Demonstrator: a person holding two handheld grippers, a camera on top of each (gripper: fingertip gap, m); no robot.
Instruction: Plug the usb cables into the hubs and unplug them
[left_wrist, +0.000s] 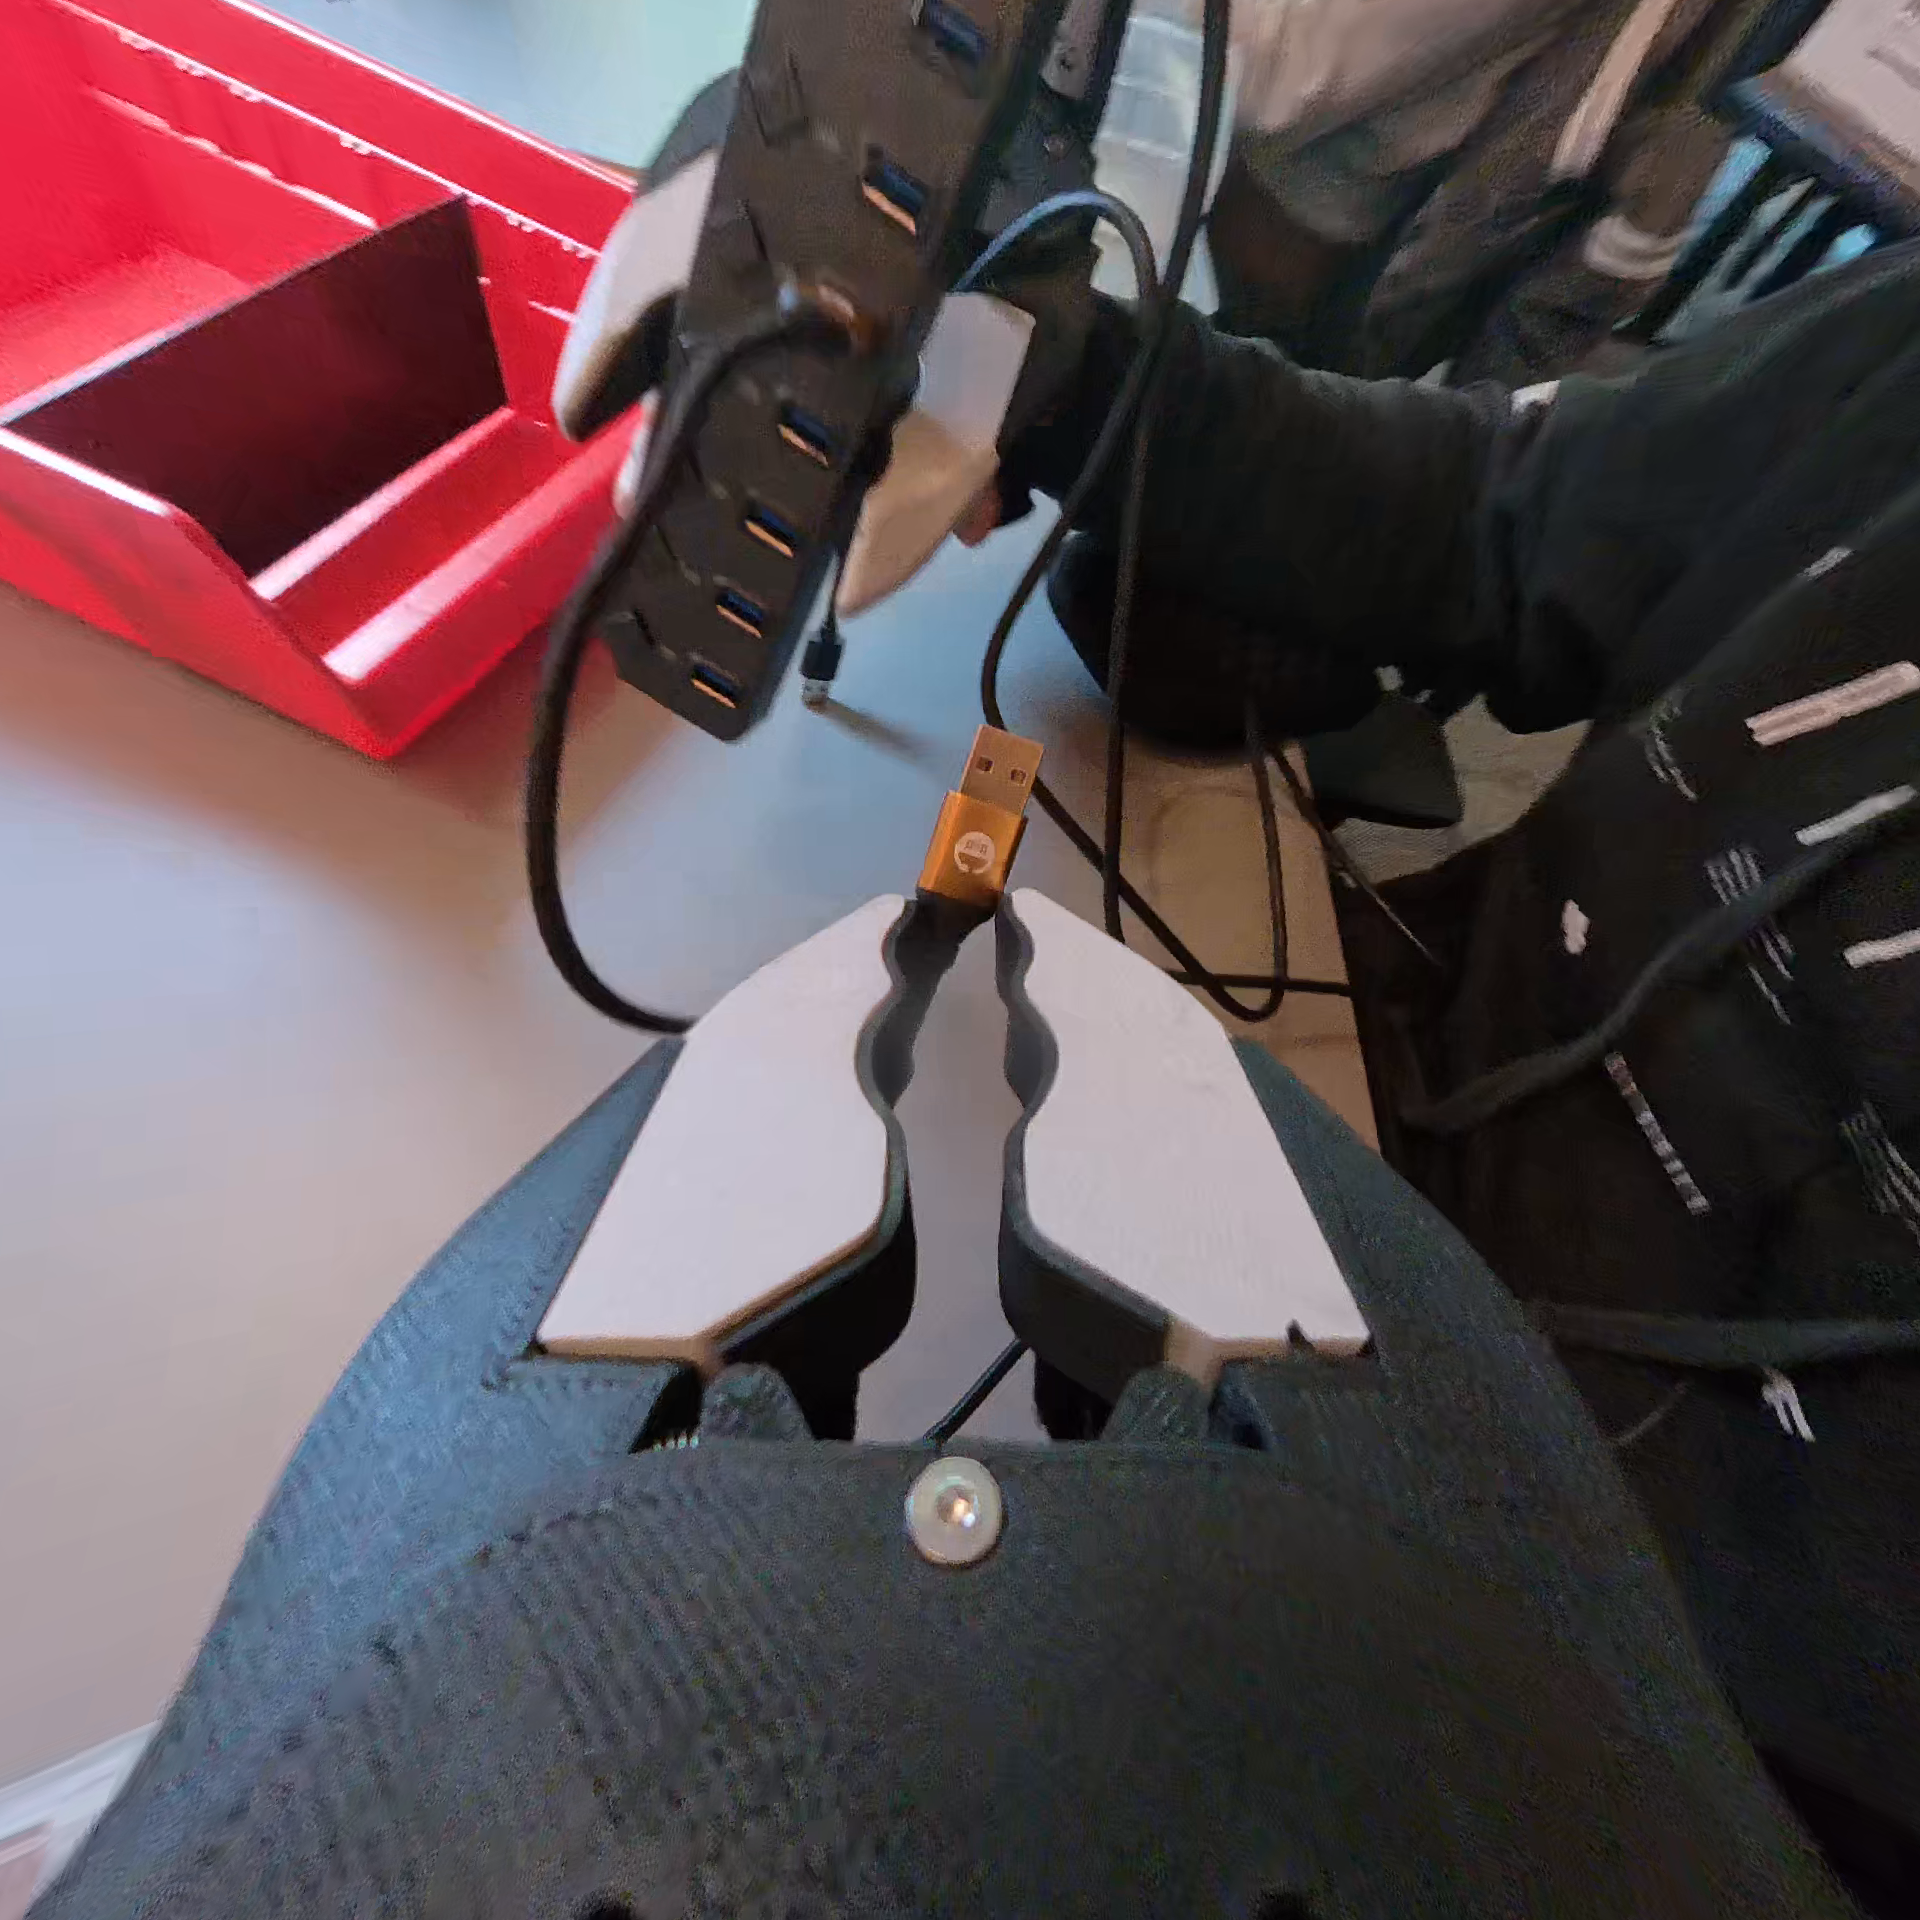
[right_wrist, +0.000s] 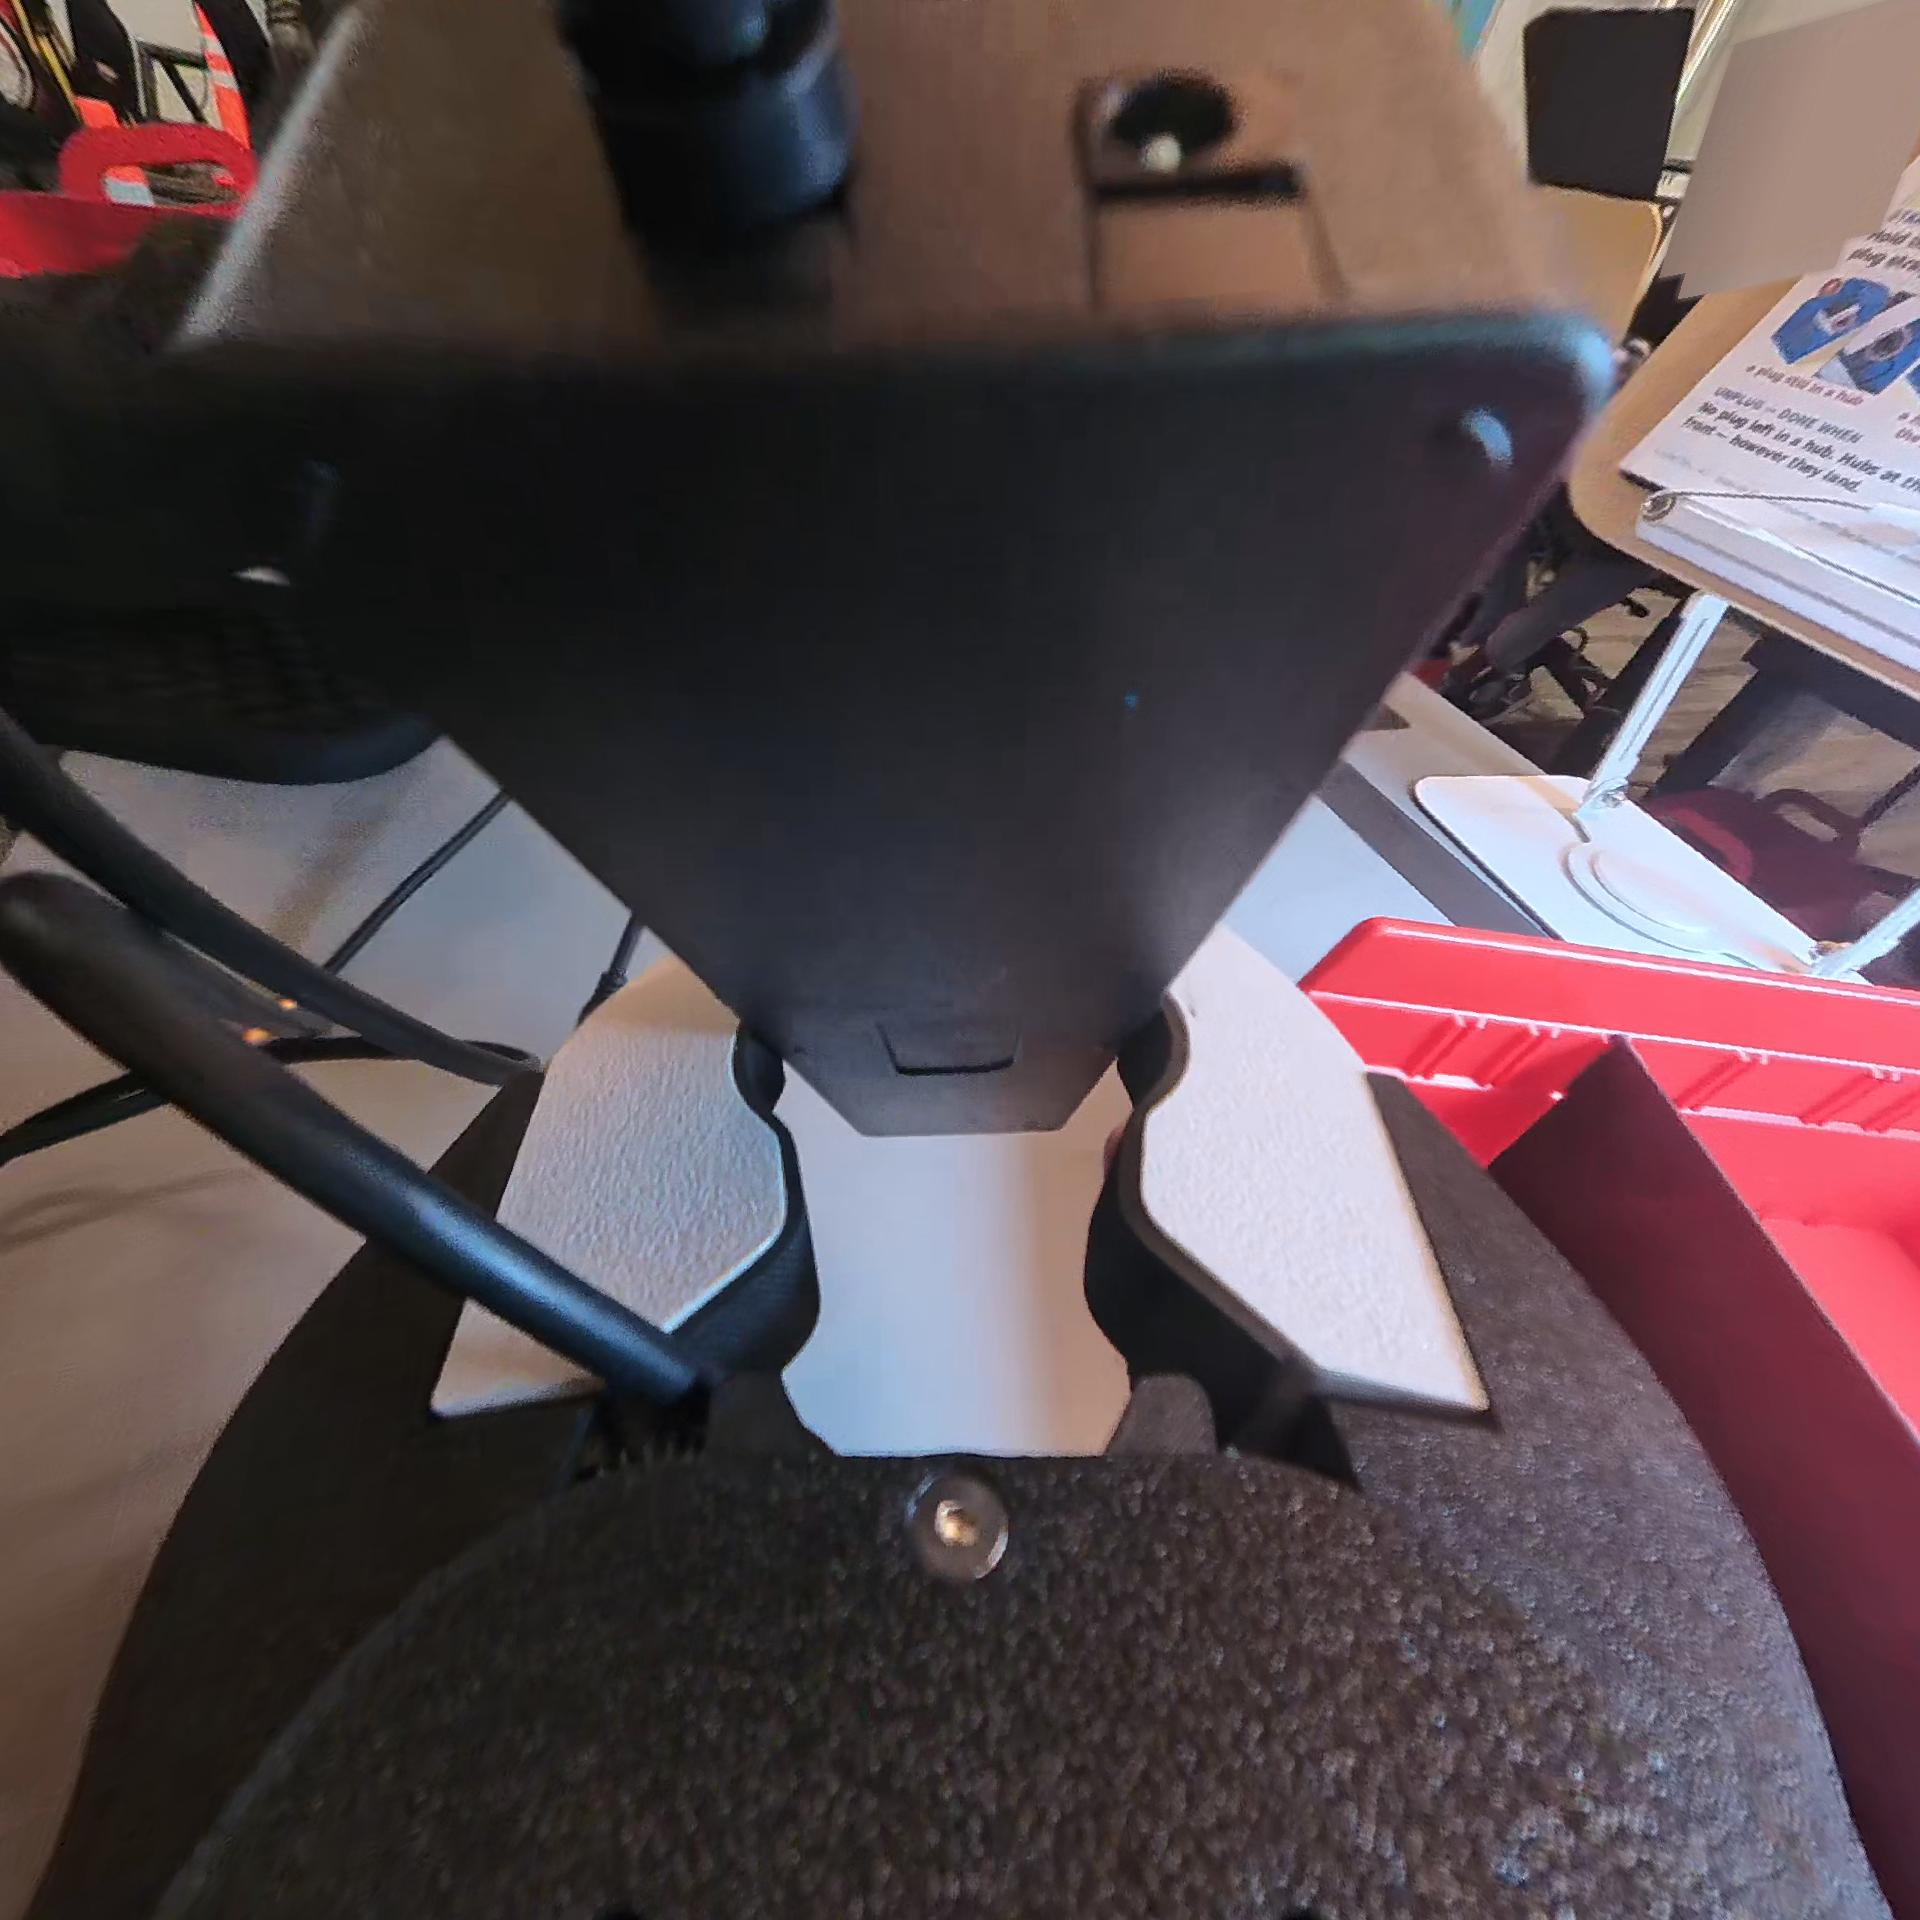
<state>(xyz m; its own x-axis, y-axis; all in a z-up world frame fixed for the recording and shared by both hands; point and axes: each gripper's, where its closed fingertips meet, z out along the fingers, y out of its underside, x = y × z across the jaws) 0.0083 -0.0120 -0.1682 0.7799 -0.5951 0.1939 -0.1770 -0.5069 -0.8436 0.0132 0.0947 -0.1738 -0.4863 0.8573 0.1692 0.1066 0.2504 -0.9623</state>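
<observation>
1. Your left claw (left_wrist: 951, 914) is clamped on the orange plug (left_wrist: 980, 821), just short of the hub (left_wrist: 800, 364).
2. Your right claw (right_wrist: 951, 1049) clamps that hub off the surface (left_wrist: 260, 987).
3. One cable (left_wrist: 582, 644) looks plugged in; the open ports remain.

USB plug (left_wrist: 977, 821): orange-gold shell, silver tip. Hub (left_wrist: 821, 353): black, blue ports. Bin (left_wrist: 260, 416) at ten o'clock: bright red, dark maroon divider. Cables (left_wrist: 561, 810): black. Counter (left_wrist: 260, 1039): pale beige. Sleeve (left_wrist: 1455, 520): black, white dashes.

Red divided bin (left_wrist: 260, 436) sat on the desk (left_wrist: 208, 1039); printed sheet (right_wrist: 1787, 405) rested on a white stand (right_wrist: 1621, 862) beside it.
</observation>
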